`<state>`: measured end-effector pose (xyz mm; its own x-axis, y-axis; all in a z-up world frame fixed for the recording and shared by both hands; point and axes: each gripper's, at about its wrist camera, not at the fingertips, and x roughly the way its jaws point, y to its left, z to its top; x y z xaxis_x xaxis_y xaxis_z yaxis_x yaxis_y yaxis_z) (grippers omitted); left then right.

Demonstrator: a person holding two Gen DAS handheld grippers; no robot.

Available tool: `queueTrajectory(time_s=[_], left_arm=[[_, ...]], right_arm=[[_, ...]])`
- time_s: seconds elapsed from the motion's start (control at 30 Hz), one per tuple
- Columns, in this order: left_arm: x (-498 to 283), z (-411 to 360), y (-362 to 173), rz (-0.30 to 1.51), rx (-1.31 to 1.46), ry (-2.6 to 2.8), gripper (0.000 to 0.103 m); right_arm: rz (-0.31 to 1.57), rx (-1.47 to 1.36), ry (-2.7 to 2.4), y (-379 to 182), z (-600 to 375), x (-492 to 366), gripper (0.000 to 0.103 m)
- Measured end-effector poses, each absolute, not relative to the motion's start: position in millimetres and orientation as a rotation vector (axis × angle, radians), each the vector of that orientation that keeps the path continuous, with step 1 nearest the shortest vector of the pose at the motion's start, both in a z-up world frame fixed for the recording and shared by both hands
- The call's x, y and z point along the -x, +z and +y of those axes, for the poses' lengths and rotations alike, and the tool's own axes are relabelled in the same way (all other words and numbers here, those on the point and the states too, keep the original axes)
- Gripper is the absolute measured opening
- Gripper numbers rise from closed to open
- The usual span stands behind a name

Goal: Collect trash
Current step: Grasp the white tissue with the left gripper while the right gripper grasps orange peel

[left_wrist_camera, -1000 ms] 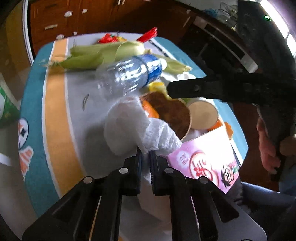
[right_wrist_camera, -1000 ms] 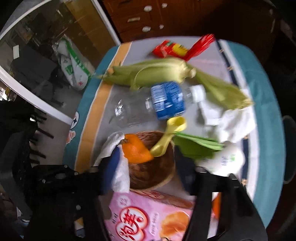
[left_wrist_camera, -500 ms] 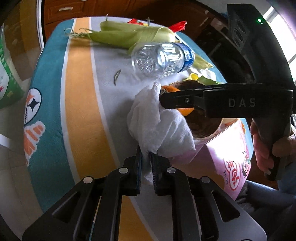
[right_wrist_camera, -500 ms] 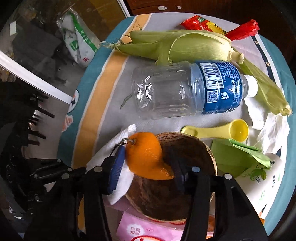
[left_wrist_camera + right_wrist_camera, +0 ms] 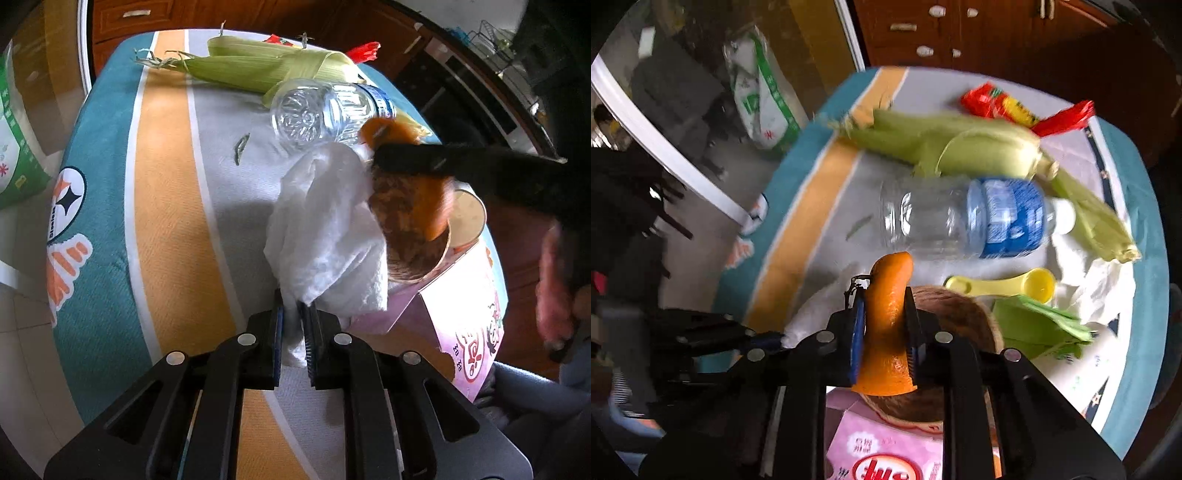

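Right wrist view is pretty smeared, so the bottle label is unreadable, and the pink box [image 5: 886, 458] is cut off at the near edge. The right gripper [image 5: 884, 325] has just been closing and is now clamped on the orange peel [image 5: 886, 332], which sticks out past the pads over the brown bowl [image 5: 964, 314]. The left gripper [image 5: 293, 339] is pinched tight on the white paper towel [image 5: 325, 236], draped left of the bowl. Further back lie the plastic bottle [image 5: 960, 218] and corn husks [image 5: 960, 147].
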<state>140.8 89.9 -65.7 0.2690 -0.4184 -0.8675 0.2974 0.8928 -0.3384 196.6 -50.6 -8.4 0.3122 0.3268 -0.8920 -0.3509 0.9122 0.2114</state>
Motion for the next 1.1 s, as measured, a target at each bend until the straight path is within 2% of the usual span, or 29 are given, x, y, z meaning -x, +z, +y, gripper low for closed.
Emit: queueTrajectory(time_s=[0.17,0.23,0.27,0.3,0.43,0.5,0.57,0.7,0.93,0.97,1.0,1.03,1.07,1.1], left_arm=[[-142.3,85.3,-63.9,1.216,0.103,-0.459,0.013],[-142.1,87.6,-59.0,1.21,0.099,-0.432,0.03],[-140.6,93.1,-53.0,1.198,0.111,-0.414,0.051],[-137.9,98.5,-45.9,1.176,0.128,-0.41,0.062],[-129.4,113.7,-22.0,1.116,0.167,-0.42,0.071],[-129.0,114.4,-12.8,1.097,0.17,-0.423,0.083],[-132.8,108.9,-8.9,1.092,0.133,-0.415,0.09],[-141.5,97.6,-12.0,1.105,0.114,-0.423,0.098],[-160.8,78.3,-65.7,1.232,-0.029,-0.347,0.098],[-158.5,75.5,-65.3,1.204,-0.049,-0.336,0.099],[-157.0,73.2,-64.8,1.198,-0.06,-0.335,0.095],[-155.6,71.8,-64.1,1.195,-0.059,-0.342,0.086],[-153.5,70.1,-62.1,1.185,-0.068,-0.339,0.066],[-150.5,67.6,-58.7,1.179,-0.084,-0.342,0.034]], right_arm=[[1.1,-0.046,0.417,21.7,-76.1,-199.4,0.018],[1.101,-0.048,0.404,22.8,-79.2,-198.6,0.018],[1.107,-0.048,0.398,21.2,-83.0,-198.0,0.018],[1.115,-0.048,0.396,19.4,-86.0,-196.4,0.018],[1.13,-0.06,0.395,10.1,-88.3,-190.3,0.018],[1.131,-0.07,0.402,8.3,-89.7,-189.4,0.018],[1.129,-0.075,0.406,8.8,-91.0,-187.0,0.018],[1.119,-0.077,0.409,12.0,-94.0,-182.7,0.019],[1.111,-0.088,0.399,15.1,-103.6,-177.2,0.02],[1.11,-0.087,0.397,15.4,-105.2,-176.5,0.02],[1.109,-0.088,0.394,15.8,-107.2,-175.8,0.02],[1.107,-0.09,0.392,15.9,-109.2,-175.5,0.02],[1.107,-0.095,0.39,16.1,-111.3,-175.3,0.02],[1.105,-0.105,0.386,16.0,-115.2,-175.4,0.02]])
